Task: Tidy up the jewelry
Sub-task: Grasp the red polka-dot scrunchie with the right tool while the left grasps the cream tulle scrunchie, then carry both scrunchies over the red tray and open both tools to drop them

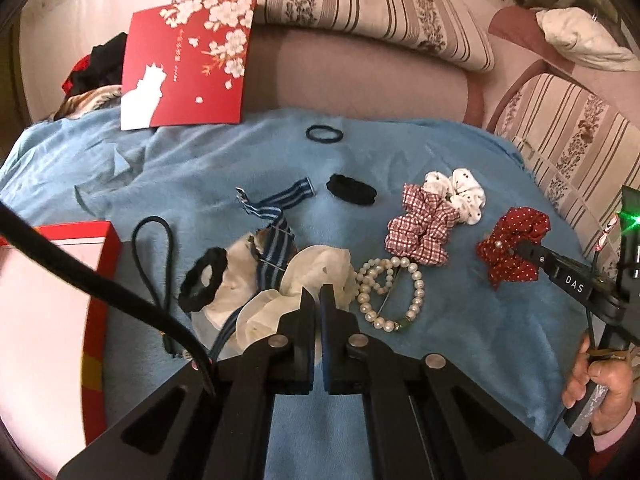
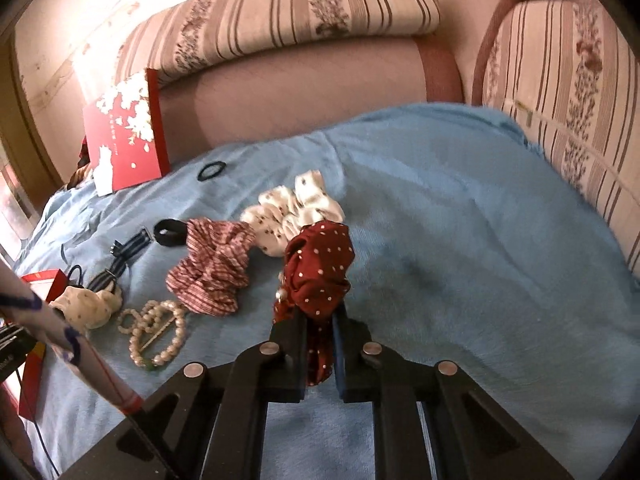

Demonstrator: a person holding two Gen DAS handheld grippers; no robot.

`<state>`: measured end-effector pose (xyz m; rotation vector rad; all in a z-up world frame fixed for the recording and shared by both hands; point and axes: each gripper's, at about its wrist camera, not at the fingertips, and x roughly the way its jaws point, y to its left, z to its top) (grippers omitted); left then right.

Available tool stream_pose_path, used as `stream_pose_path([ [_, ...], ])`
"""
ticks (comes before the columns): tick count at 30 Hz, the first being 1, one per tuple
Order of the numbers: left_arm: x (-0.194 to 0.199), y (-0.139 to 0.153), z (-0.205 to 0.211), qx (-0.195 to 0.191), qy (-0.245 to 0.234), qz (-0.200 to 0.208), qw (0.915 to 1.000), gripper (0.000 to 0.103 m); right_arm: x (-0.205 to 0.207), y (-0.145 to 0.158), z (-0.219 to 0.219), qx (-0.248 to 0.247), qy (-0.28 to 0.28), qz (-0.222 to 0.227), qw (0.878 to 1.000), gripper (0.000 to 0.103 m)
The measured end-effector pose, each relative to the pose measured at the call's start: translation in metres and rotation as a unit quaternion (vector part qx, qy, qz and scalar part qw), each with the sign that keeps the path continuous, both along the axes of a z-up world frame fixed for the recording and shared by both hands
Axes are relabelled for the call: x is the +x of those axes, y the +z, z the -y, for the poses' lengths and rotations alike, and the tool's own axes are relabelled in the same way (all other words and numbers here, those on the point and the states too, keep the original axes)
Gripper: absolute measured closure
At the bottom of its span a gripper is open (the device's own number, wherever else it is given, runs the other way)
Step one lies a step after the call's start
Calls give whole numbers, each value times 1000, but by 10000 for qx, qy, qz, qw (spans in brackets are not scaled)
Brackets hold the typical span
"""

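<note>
My right gripper [image 2: 319,316] is shut on a red polka-dot scrunchie [image 2: 318,268], held just above the blue blanket [image 2: 460,240]; it also shows in the left wrist view [image 1: 510,246]. My left gripper [image 1: 318,300] is shut and empty, over a cream scrunchie [image 1: 316,268]. A pearl bracelet [image 1: 390,292] lies just right of it. A checked scrunchie [image 1: 420,228], a white dotted scrunchie [image 1: 460,190], black hair ties [image 1: 352,189], a striped strap [image 1: 272,216] and a black cord [image 1: 154,256] lie spread on the blanket.
An open red box [image 1: 52,320] sits at the left edge. Its red flowered lid [image 1: 188,68] leans against the sofa back. Striped cushions [image 1: 344,4] line the back and right. A thin dark hair tie [image 1: 325,135] lies far back.
</note>
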<state>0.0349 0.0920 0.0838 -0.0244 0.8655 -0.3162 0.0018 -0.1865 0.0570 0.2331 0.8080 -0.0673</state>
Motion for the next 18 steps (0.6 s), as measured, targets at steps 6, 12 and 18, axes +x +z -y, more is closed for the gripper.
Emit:
stream_pose_path([
  [6, -18, 19, -13, -56, 45, 256, 9996, 101, -25, 25, -20, -268, 17, 413, 9988, 92],
  [12, -38, 41, -28, -56, 140, 627, 9979, 101, -48, 41, -49, -641, 218, 664, 9955, 93],
  [18, -47, 56, -54, -169, 397, 823, 9957, 101, -64, 42, -65, -116, 306, 510, 9982, 93],
])
